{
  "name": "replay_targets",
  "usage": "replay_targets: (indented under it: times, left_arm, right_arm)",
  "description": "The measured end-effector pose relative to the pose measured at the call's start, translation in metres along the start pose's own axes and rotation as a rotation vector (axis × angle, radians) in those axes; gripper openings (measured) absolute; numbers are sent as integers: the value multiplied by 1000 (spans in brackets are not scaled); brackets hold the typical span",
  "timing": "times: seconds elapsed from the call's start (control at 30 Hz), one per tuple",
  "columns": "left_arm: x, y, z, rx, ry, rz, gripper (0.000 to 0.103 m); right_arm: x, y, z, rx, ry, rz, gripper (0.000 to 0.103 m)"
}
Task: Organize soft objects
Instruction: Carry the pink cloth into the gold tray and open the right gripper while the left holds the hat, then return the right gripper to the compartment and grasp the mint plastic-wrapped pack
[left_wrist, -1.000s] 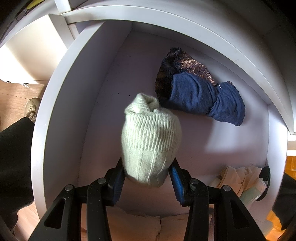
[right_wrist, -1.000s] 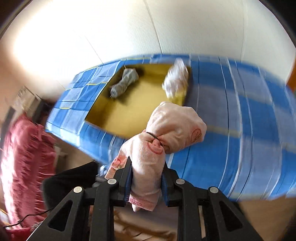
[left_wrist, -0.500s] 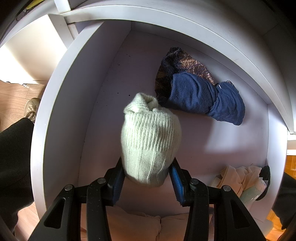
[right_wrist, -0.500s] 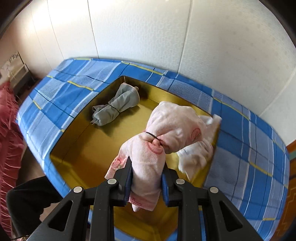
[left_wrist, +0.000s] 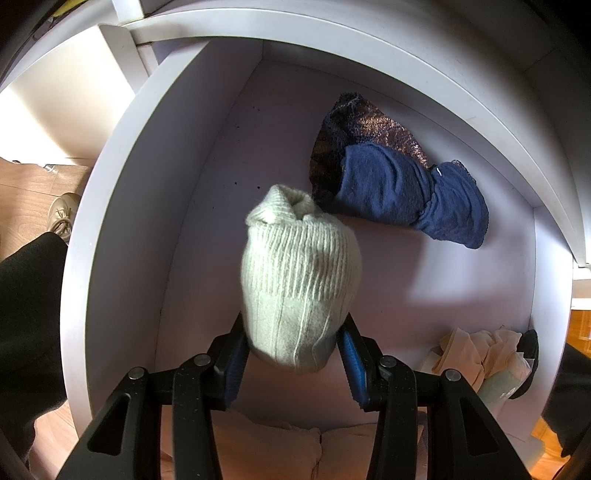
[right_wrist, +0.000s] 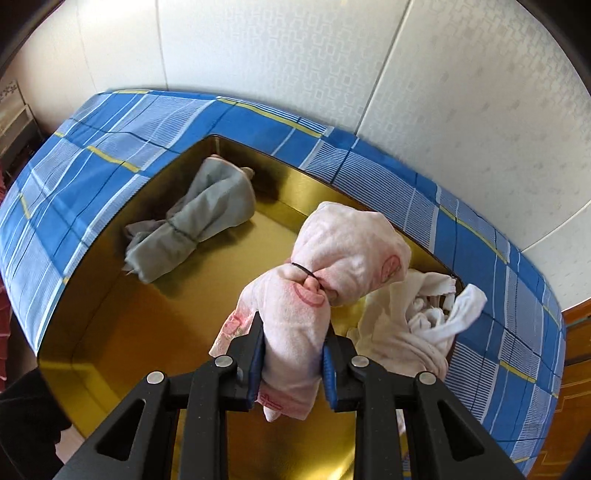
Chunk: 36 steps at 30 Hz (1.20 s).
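Observation:
In the left wrist view my left gripper (left_wrist: 293, 341) is shut on a rolled pale green knit sock bundle (left_wrist: 299, 280), held above the floor of a white drawer (left_wrist: 110, 206). A dark blue and lace bundle (left_wrist: 391, 188) lies at the drawer's back. In the right wrist view my right gripper (right_wrist: 293, 349) is shut on a pink towel bundle (right_wrist: 325, 280) tied with a black band, hanging over a gold tray (right_wrist: 122, 325). A grey tied bundle (right_wrist: 199, 225) lies at the tray's far left and a white cloth bundle (right_wrist: 417, 325) at its right.
Beige stockings and a pale packet (left_wrist: 484, 354) fill the drawer's near right corner, with beige fabric (left_wrist: 280, 450) at the front. A dark sleeve (left_wrist: 26, 317) and a shoe (left_wrist: 62, 218) show left of the drawer. The tray sits on a blue checked cloth (right_wrist: 509, 295) against a white wall.
The right gripper has carried the pink bundle in over the gold tray and come lower, so the tray now fills the view. The left gripper and its sock bundle have not moved.

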<state>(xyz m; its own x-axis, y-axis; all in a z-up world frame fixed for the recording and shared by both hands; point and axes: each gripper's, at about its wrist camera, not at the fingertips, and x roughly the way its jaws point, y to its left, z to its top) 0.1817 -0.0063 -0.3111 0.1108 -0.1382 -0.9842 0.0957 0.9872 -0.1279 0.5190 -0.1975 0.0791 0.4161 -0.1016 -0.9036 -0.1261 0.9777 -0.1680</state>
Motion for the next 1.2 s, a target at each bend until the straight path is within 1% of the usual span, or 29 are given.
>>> replay_targets:
  times: [0.3,0.43,0.53,0.63,0.77,0.83,0.93,1.03,1.07,1.17,1.2]
  left_arm:
    - [1,-7,-3,12,-1,4,47]
    - [1,-7,-3,11,-1,3,47]
    - [1,-6,-3,11,-1,3,47]
    - [1,-6,-3,12,-1,3,47]
    - [1,-6,-3,11,-2,3,47]
    - [1,-7,-3,12,-2,3,47]
    - [1,-7,-3,11,-2,1,48]
    - [2,-6,-3,10,-2,1,49]
    - [2,-7,-3,10,-2,1,49]
    - [1,-6,-2,11,-2,1,49]
    - [2,-6,-3,11,-3,0,49]
  right_arm:
    - [21,-3,5,7,18,-44,27]
    - [26,-10,3,49,23,-39,33]
    - [24,-14,2,61,14,-40,34]
    - [11,-16,1,66,-24,-57,37]
    - [-15,-17,-1,86,-110,-65,38]
    - [-28,-18,-5,99,-147,-44,38]
    - [-47,-17,-22,119,-193,10,38]
    - [-65,-14,-51,137,-234,97,38]
    - [-73,-12,-65,128,-251,128,38]
    - [-86,-6,-96,105,-269,158,38]
    - [-91,-5,-112,98,-274,182,38]
